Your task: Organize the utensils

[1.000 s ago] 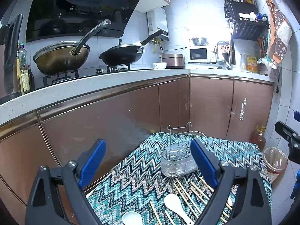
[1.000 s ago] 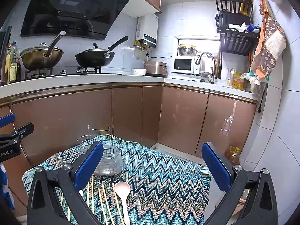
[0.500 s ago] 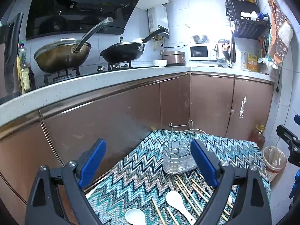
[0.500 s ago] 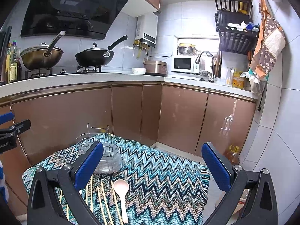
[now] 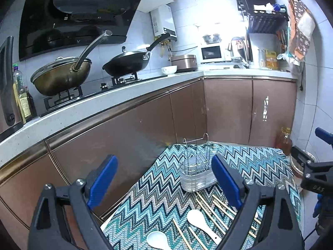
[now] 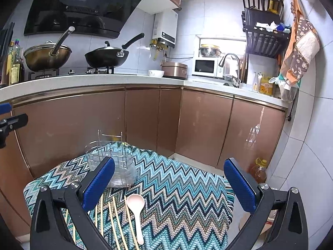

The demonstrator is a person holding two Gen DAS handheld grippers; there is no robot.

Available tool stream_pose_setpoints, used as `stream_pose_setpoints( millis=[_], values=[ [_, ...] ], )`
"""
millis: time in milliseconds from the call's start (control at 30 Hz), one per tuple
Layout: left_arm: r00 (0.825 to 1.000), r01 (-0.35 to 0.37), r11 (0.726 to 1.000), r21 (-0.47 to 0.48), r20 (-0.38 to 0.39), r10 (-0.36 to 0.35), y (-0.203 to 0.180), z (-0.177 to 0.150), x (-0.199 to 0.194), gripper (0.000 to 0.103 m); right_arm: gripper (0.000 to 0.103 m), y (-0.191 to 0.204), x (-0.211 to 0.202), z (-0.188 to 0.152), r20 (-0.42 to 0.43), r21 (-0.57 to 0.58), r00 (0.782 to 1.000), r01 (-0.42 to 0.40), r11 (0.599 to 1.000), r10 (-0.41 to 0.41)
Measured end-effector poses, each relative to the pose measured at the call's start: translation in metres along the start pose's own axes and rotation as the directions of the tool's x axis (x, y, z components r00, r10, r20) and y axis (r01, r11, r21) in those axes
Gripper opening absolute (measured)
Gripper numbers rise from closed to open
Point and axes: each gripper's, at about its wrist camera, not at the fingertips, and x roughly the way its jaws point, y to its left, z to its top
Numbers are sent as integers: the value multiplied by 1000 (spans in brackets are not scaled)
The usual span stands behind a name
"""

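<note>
Tablecloth (image 6: 177,198) in zigzag teal lies under both grippers. Wire utensil holder (image 5: 196,171) stands ahead of the left gripper (image 5: 166,179), chopsticks (image 5: 210,210) and white spoons (image 5: 199,220) below its spread, empty jaws. Right gripper (image 6: 169,184) likewise spread, empty.

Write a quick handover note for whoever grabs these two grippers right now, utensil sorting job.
Left gripper: open, empty, above the near end of the zigzag cloth.
Right gripper: open, empty, over the same cloth.
Wire utensil holder: upright at the far end, nothing visible inside.
Chopsticks lie loose on the cloth in front of the holder, with the pinkish spoon beside them and two white spoons nearby.
Done: nothing sorted yet.
Left: move every chopstick and spoon into the holder.
</note>
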Motion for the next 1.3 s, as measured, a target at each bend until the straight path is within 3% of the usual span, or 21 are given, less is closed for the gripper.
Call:
stream_pose_setpoints(
  millis=[467, 833, 1300],
  values=[
    [1000, -4, 998, -57, -18, 3, 23, -15, 0, 92, 103, 5, -7, 0, 6, -16, 1000, 10, 1000, -9],
    [999, -29, 994, -106, 26, 32, 41, -18, -2, 92, 103, 1, 0, -1, -7, -22, 1000, -11, 1000, 10],
    [997, -53, 990, -134, -61, 46, 62, -44, 22, 92, 103, 7, 25, -11, -58, -34, 996, -64, 997, 62]
  ],
)
